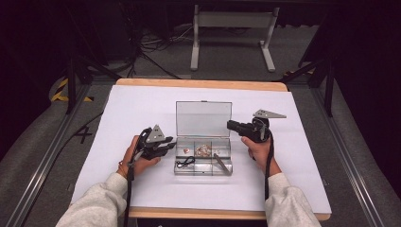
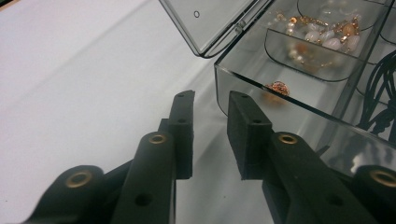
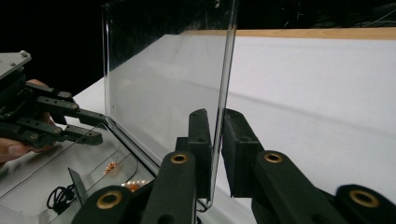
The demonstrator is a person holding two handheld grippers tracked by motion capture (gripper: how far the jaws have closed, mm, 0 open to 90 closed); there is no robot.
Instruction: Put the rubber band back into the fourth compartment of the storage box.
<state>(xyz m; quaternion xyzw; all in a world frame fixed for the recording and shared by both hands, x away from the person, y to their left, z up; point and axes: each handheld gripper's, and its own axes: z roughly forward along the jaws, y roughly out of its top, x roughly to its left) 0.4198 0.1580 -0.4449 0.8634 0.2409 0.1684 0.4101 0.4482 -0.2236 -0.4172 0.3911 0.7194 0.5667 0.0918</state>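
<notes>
A clear plastic compartment box (image 1: 198, 171) lies mid-table with its lid (image 1: 203, 118) standing upright. Pale and gold beads (image 1: 203, 150), a black cord (image 1: 185, 162) and a grey stick (image 1: 221, 164) lie in its compartments. My left gripper (image 1: 171, 144) rests at the box's left wall. In the left gripper view its jaws (image 2: 210, 100) stand open and hold nothing, just short of the box corner (image 2: 243, 81), with a copper bead (image 2: 279, 87) behind the wall. My right gripper (image 1: 229, 125) is at the lid's right edge. In the right gripper view its pads (image 3: 216, 116) pinch the lid (image 3: 163, 88).
A white sheet (image 1: 142, 109) covers the wooden table, with bare sheet on every side of the box. A hand in a grey sleeve holds each gripper from the near edge. Beyond the table stand a white frame (image 1: 231, 28) and floor cables.
</notes>
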